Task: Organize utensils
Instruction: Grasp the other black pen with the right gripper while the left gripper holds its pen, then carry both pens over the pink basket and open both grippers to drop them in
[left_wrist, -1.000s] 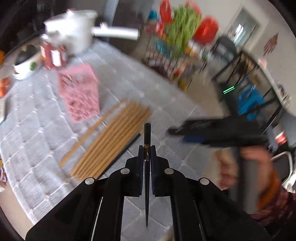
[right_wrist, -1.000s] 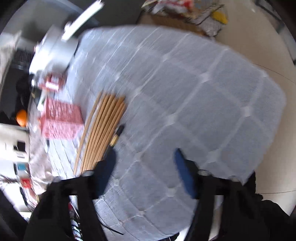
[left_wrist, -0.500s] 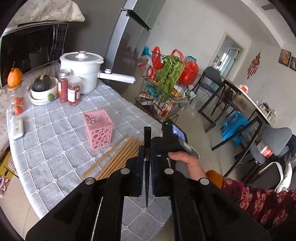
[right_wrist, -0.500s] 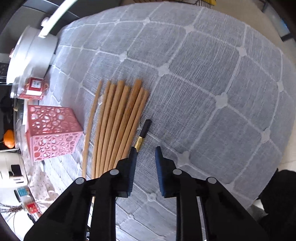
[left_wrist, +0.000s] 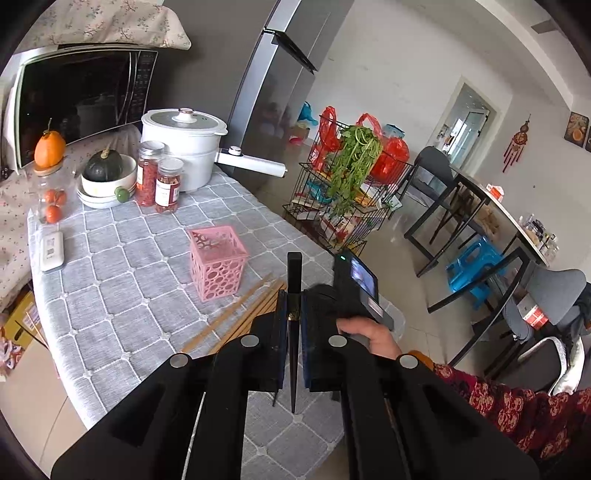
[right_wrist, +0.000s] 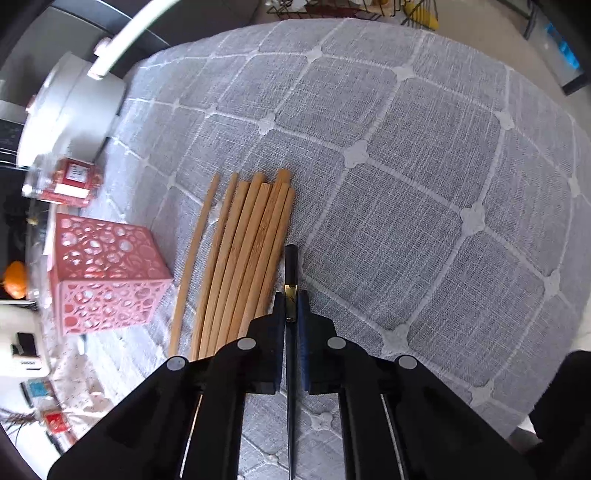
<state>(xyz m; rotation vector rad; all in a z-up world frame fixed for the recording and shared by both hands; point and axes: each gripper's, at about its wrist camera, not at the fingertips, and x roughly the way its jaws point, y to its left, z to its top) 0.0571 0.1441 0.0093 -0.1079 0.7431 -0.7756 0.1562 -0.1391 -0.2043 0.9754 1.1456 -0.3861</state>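
Observation:
My left gripper (left_wrist: 293, 317) is shut on a black chopstick (left_wrist: 294, 280) and holds it raised above the table. My right gripper (right_wrist: 291, 308) is shut on a second black chopstick (right_wrist: 290, 266) that lies on the tablecloth beside several wooden chopsticks (right_wrist: 240, 258). The wooden chopsticks also show in the left wrist view (left_wrist: 236, 317). A pink perforated holder (left_wrist: 218, 264) stands upright just beyond them; it shows at the left in the right wrist view (right_wrist: 103, 273). The right gripper's body and hand (left_wrist: 354, 295) show in the left wrist view.
At the table's far end stand a white pot (left_wrist: 184, 147) with a long handle, two red-filled jars (left_wrist: 159, 181), a bowl with a squash (left_wrist: 105, 173) and a remote (left_wrist: 51, 249). A wire rack with greens (left_wrist: 347, 192) stands on the floor beyond the table edge.
My right gripper has come down to the table and closed on the black chopstick lying beside the wooden ones. My left gripper has risen and tilted up with its chopstick.

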